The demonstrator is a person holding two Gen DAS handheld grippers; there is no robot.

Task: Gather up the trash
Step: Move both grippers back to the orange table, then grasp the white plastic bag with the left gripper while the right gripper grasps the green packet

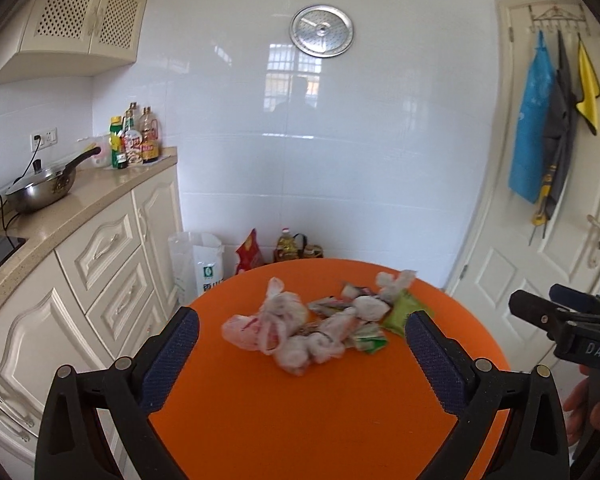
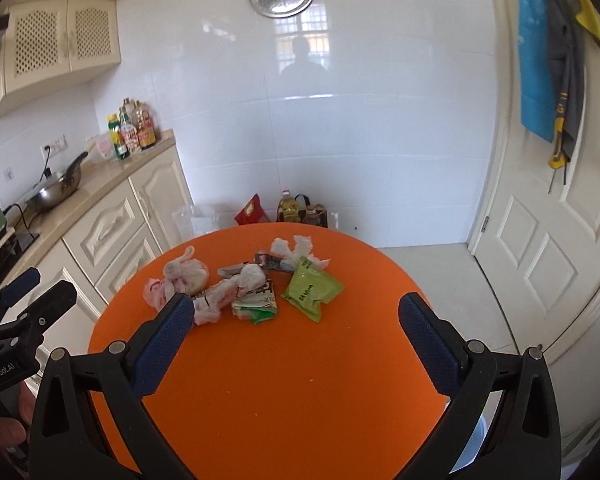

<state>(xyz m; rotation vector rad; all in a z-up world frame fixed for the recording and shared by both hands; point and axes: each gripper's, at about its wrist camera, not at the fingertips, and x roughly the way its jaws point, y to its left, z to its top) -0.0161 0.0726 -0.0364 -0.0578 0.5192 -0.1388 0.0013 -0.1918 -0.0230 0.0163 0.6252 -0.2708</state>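
Left gripper [image 1: 302, 330]: foreground of the left wrist view, fingers spread wide with nothing between them, blue textured pads [image 1: 168, 360] facing inward, held over the near part of the table.
Right gripper [image 2: 296, 316]: foreground of the right wrist view, fingers likewise wide apart and holding nothing; its left pad [image 2: 162, 344] overlaps the near edge of the trash in the picture, contact cannot be told.
Table [image 2: 300, 392]: round, orange top, beneath both grippers; near half bare.
Trash pile [image 2: 244, 284]: loose cluster on the far half of the table, ahead of both grippers.
Pink-white plastic bag [image 1: 260, 326]: crumpled, left end of the pile.
Green packet [image 2: 312, 290]: flat, right side of the pile, touching the white tissue behind it.
Crumpled tissue [image 2: 296, 248]: white, far edge of the pile.
Small wrappers [image 2: 256, 304]: green and white, centre of the pile beside the twisted white plastic.
Floor items: white sack [image 1: 198, 264], red bag [image 1: 249, 254], oil bottle [image 1: 288, 245], against the wall beyond the table.
Counter [image 1: 80, 200]: left, beige top over cream cabinets; carries a wok [image 1: 44, 188] and condiment bottles [image 1: 134, 140].
Wall: white tile with a round metal lid [image 1: 322, 31] hung high.
Door [image 1: 540, 248]: right, cream, with blue apron [image 1: 530, 128] and yellow cloth [image 1: 588, 88] on hooks.
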